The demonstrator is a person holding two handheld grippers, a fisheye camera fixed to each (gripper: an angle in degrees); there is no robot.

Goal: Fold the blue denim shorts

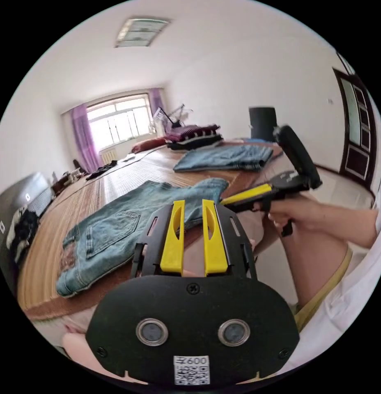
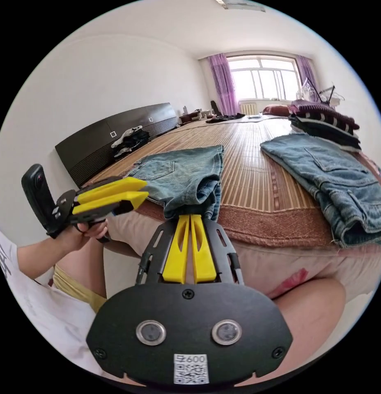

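The blue denim shorts (image 1: 129, 221) lie back pockets up on the bamboo mat (image 1: 96, 193), legs stacked and the hem hanging over the bed's near edge. My left gripper (image 1: 193, 203) is open just short of that hem, nothing between its jaws. In the right gripper view it (image 2: 146, 191) hovers off the bed's edge, beside the shorts (image 2: 186, 172). My right gripper (image 2: 189, 216) is shut, its tips touching the hanging hem; I see no cloth between the jaws. In the left gripper view it (image 1: 222, 201) meets the leg hem from the right, held in a hand (image 1: 297, 211).
Another folded denim piece (image 2: 334, 176) lies farther along the mat, with a stack of dark folded clothes (image 2: 322, 119) behind it. A dark headboard (image 2: 116, 135) runs along the wall. The person's knees (image 2: 313, 303) press against the mattress side. A dark door (image 1: 356, 135) stands nearby.
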